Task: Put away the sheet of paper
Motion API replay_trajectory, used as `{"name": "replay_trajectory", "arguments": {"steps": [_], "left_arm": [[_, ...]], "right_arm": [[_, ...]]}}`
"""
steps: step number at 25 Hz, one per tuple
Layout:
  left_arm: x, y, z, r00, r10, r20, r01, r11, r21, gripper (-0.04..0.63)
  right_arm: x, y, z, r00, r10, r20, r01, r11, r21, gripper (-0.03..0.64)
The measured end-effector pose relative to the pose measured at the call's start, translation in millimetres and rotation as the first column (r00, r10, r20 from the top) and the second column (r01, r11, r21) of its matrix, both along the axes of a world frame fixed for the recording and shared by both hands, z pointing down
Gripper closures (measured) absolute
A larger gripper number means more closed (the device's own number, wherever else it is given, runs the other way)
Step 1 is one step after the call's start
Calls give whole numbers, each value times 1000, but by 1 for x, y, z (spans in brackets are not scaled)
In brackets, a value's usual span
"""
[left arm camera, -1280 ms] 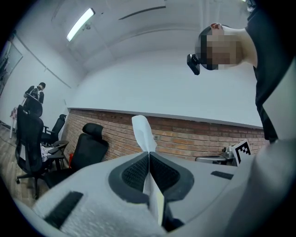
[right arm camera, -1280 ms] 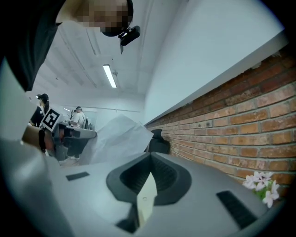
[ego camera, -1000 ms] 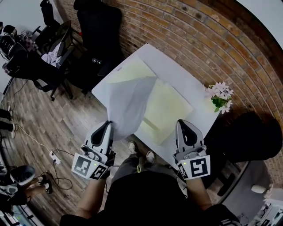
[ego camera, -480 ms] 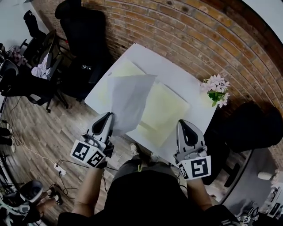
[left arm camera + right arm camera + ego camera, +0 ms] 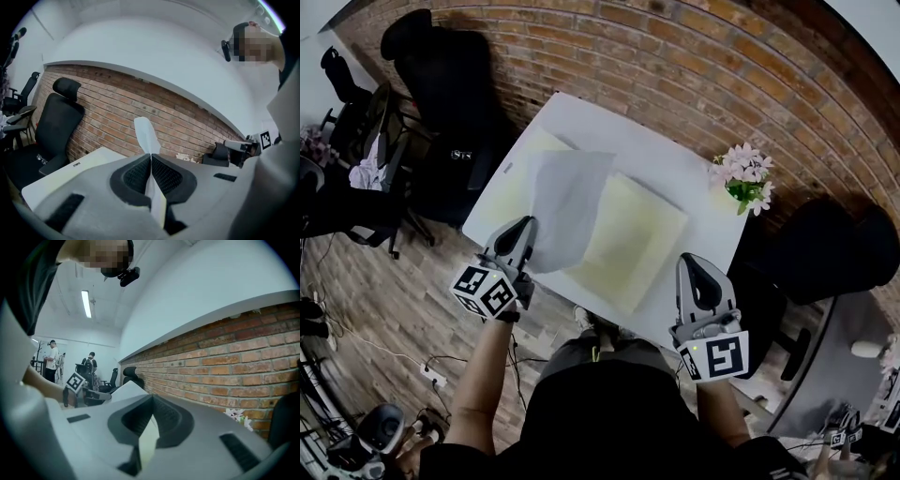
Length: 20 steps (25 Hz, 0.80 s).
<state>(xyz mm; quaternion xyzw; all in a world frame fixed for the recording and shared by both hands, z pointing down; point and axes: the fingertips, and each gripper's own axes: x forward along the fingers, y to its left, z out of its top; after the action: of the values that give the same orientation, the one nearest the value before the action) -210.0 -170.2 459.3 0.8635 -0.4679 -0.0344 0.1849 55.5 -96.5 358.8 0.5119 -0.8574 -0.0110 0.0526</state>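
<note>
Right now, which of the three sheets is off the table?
The grey-white sheet, held up with its edge clamped in the shut left gripper. The two pale yellow sheets lie flat on the white table.

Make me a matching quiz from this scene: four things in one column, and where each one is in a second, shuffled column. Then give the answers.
Things:
1. sheet of paper
2. flowers
3. black office chair
4. pale yellow mats

Places:
a. lying flat on the white table
b. pinched in the left tongs, raised over the table
c. on the floor against the brick wall, left of the table
d. at the table's right edge, near the wall

Pairs: 1-b, 2-d, 3-c, 4-a
</note>
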Motion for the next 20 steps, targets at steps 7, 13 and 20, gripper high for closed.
{"name": "replay_trajectory", "arguments": {"steps": [7, 13, 20], "left_arm": [[-14, -41, 56, 999, 30, 25, -27, 992, -121, 565], [-19, -69, 112, 988, 95, 125, -63, 969, -240, 565], [-24, -103, 152, 962, 174, 212, -100, 942, -320, 565]], "right_arm": [[9, -6, 2, 999, 42, -6, -42, 999, -15, 603], [15, -15, 6, 997, 69, -18, -69, 997, -33, 603], [15, -24, 11, 995, 89, -36, -91, 994, -56, 603]]}}
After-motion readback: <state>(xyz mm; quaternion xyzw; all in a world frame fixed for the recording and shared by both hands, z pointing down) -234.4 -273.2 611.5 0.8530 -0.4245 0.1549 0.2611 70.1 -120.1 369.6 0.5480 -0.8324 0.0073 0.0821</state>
